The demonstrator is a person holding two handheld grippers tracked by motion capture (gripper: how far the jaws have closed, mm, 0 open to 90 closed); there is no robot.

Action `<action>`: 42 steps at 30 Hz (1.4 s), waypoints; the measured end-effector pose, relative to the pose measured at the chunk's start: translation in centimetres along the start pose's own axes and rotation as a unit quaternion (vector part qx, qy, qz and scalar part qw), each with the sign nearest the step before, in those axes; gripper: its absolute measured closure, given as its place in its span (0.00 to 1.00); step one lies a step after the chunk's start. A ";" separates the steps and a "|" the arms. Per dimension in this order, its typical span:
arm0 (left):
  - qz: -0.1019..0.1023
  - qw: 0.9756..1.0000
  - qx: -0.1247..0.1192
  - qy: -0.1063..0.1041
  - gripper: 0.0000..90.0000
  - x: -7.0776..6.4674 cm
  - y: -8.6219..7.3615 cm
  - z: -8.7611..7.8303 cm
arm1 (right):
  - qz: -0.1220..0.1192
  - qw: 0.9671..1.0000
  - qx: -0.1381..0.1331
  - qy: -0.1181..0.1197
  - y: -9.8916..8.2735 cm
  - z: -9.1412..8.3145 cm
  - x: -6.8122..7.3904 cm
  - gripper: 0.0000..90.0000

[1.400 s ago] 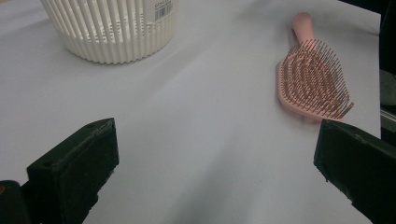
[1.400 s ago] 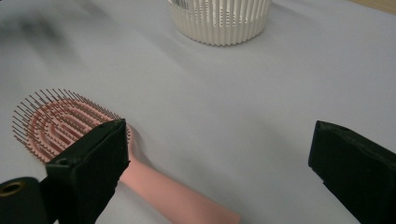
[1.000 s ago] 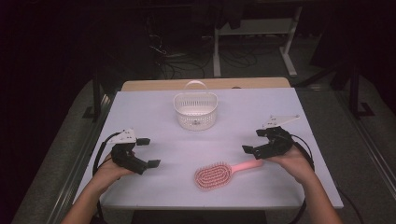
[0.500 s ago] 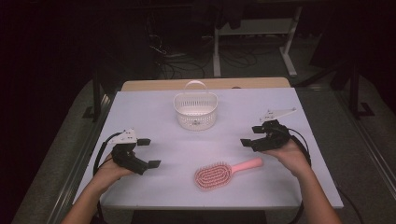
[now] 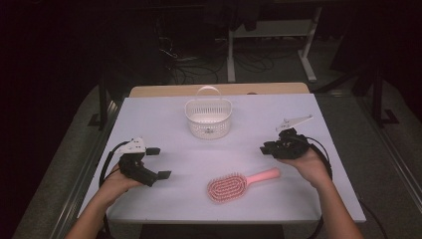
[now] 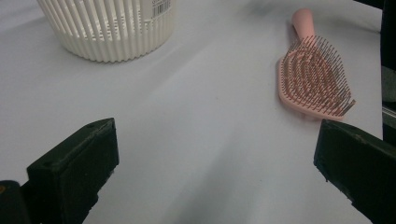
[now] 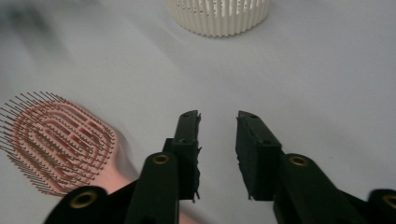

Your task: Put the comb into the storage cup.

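A pink hairbrush point(image 5: 239, 185) lies bristles up on the white table point(image 5: 164, 114), its handle pointing right. It also appears in the left gripper view point(image 6: 313, 79) and the right gripper view point(image 7: 60, 140). My right gripper point(image 5: 266, 148) hovers just beyond the handle's end. Its jaws point(image 7: 218, 121) have just been closing and stand a narrow gap apart with nothing between them. My left gripper point(image 5: 159, 163) rests at the table's left, its jaws point(image 6: 215, 154) wide open and empty, facing the brush.
A white slatted basket point(image 5: 209, 119) with a handle stands at the back middle of the table, seen also from the left gripper point(image 6: 107, 28) and the right gripper point(image 7: 219, 16). The floor around the table is dark, with cables and desk legs behind.
The right gripper's jaws have drawn much closer together, and that hand has edged slightly away from the brush handle. The left gripper and the brush have stayed put.
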State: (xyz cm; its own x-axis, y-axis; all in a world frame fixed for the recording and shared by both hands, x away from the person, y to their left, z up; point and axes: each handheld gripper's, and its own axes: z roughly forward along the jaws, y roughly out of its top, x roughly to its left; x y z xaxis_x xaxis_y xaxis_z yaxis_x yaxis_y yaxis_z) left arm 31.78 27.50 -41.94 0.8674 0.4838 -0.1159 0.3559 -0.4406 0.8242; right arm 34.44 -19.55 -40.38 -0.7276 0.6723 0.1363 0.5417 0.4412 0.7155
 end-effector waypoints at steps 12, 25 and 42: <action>0.002 1.000 0.001 0.000 0.00 0.0 0.0 -0.1 | -0.015 0.999 0.043 -0.002 -0.5 0.5 -0.5 0.99; 0.003 1.000 0.003 0.000 0.00 0.0 -0.1 0.0 | -0.028 0.996 0.087 0.001 -1.2 1.6 -0.5 0.99; 0.002 1.000 0.004 0.000 0.00 0.0 -0.1 0.0 | -0.034 0.990 0.134 0.009 -2.1 2.5 -0.4 0.99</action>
State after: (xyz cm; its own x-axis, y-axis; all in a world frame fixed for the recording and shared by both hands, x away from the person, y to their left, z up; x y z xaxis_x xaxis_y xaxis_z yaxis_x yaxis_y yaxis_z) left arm 31.74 27.54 -42.04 0.8692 0.4814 -0.1130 0.3548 -0.4479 0.8207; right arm 34.64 -19.23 -43.63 -0.7719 0.6266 0.1075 0.5822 0.6289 0.5153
